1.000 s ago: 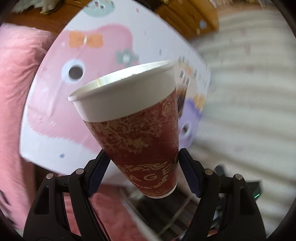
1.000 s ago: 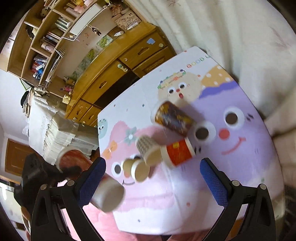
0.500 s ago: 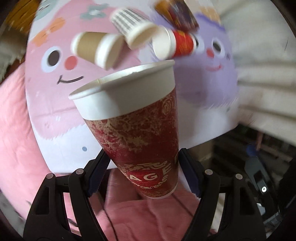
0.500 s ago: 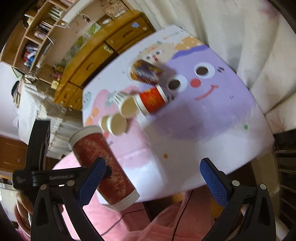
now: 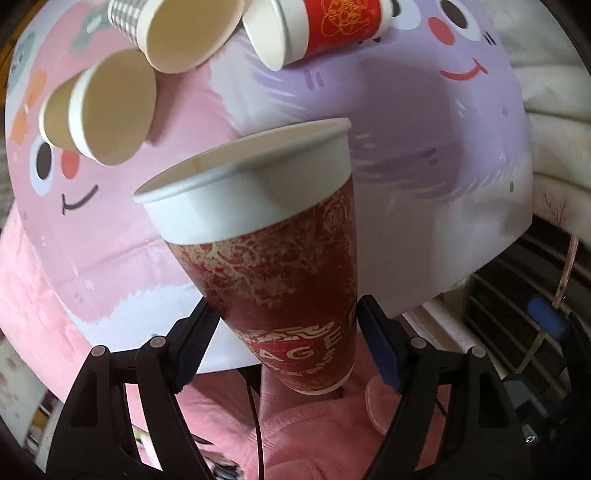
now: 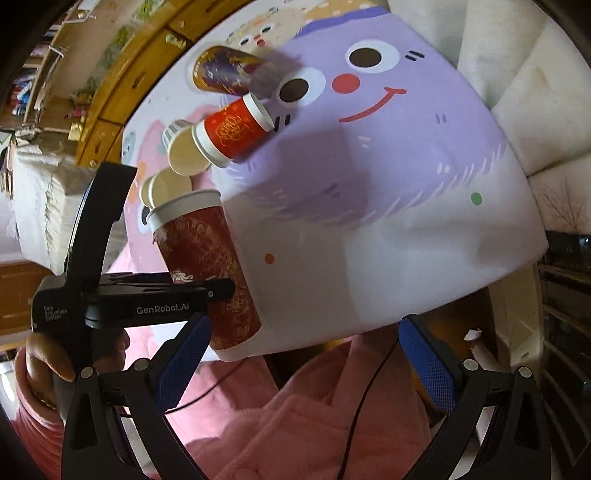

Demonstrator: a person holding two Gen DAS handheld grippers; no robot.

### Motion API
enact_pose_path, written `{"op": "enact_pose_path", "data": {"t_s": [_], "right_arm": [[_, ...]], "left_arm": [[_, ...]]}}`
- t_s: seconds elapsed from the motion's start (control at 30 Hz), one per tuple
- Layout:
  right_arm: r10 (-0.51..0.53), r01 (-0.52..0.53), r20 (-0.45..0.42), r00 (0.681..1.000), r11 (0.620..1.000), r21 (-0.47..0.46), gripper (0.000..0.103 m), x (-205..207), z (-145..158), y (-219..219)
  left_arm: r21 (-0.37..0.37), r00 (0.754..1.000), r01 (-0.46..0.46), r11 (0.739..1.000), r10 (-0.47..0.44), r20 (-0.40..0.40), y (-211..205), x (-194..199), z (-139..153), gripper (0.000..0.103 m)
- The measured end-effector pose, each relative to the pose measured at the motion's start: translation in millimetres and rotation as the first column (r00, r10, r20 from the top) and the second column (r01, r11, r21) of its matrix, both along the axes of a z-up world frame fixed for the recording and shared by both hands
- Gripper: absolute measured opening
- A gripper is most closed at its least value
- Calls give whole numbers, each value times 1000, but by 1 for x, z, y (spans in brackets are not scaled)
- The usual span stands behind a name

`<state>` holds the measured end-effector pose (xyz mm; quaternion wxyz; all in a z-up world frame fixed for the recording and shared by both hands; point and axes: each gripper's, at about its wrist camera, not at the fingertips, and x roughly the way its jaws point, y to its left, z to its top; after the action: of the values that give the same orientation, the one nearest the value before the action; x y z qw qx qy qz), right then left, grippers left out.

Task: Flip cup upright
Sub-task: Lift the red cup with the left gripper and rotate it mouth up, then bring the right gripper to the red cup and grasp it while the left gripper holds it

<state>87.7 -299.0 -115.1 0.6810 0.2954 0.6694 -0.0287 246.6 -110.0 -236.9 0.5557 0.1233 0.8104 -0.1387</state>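
My left gripper (image 5: 291, 332) is shut on a tall dark-red paper cup (image 5: 273, 251) with a white rim, gripped near its base. The cup stands roughly upright, mouth up, held in the air at the near edge of the cartoon-print table (image 5: 424, 155). In the right wrist view the same cup (image 6: 207, 266) and the left gripper (image 6: 218, 288) show at the table's left near corner. My right gripper (image 6: 303, 354) is open and empty, below the table's near edge.
Several cups lie on their sides at the far left of the table: a tan cup (image 5: 99, 110), a checked cup (image 5: 173, 29), a bright red cup (image 5: 317, 26) and a dark patterned cup (image 6: 225, 72). A pink-clothed lap (image 6: 295, 424) is below. A wooden dresser (image 6: 122, 85) stands beyond.
The left gripper has swung with the red cup from off the table's side towards its near edge. The lying cups have come into its view. The right gripper has drawn back and lower.
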Motion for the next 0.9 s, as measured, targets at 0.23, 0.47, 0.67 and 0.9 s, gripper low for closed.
{"op": "enact_pose_path", "data": {"t_s": [0.23,0.47,0.67,0.9], "right_arm": [[72,-72,-30,997,997,30,103,26,-6,-14],[113,-113,-14,993,992,49,103,54,-1,-26],[119,-120,29,992,991,55,103,72,5,-26],[123,-127,89,988,991,41,103,86,18,1]], "left_arm": [[3,996,-61,998,61,-65,-2,9,-6,76],[-12,990,-103,995,102,-93,9,12,8,80],[-111,983,-181,977,184,17,27,11,59,82],[-228,918,-221,948,282,280,80,-2,108,81]]}}
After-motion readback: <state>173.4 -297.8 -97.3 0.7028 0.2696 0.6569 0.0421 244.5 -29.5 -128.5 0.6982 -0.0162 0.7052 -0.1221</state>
